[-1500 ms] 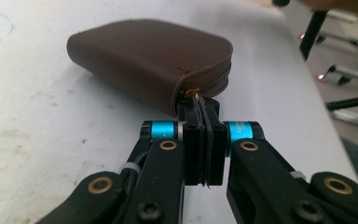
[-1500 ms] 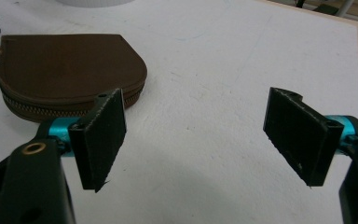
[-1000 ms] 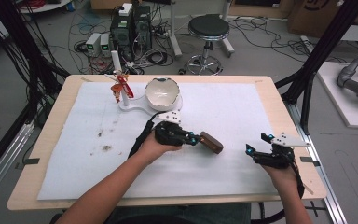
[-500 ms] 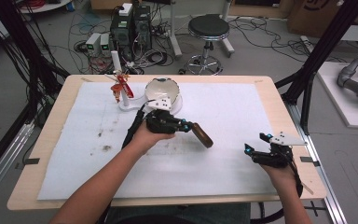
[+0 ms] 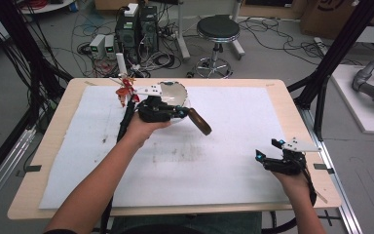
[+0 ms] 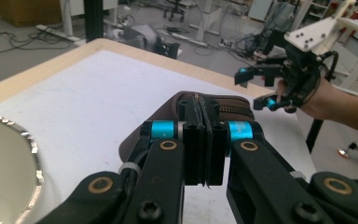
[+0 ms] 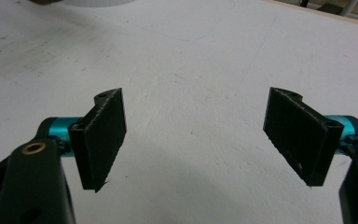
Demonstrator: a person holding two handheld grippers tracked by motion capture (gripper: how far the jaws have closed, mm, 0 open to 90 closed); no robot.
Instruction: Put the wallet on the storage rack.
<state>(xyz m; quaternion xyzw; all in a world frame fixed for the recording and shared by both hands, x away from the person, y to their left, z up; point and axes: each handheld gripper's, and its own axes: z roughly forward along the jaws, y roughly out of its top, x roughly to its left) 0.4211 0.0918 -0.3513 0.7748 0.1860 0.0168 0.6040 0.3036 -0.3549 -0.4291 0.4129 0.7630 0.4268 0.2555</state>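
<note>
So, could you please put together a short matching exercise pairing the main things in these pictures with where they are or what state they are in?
Things:
1. left gripper
2. right gripper
3. brown zipped pouch
4. white bowl

Descriptions:
A. open, with nothing between its jaws, above the white mat
B. standing at the far edge of the mat, beside the red object
C. shut on the pouch
D. pinched by its zipper edge and held up off the mat

Pairs: 1-C, 2-A, 3-D, 4-B
</note>
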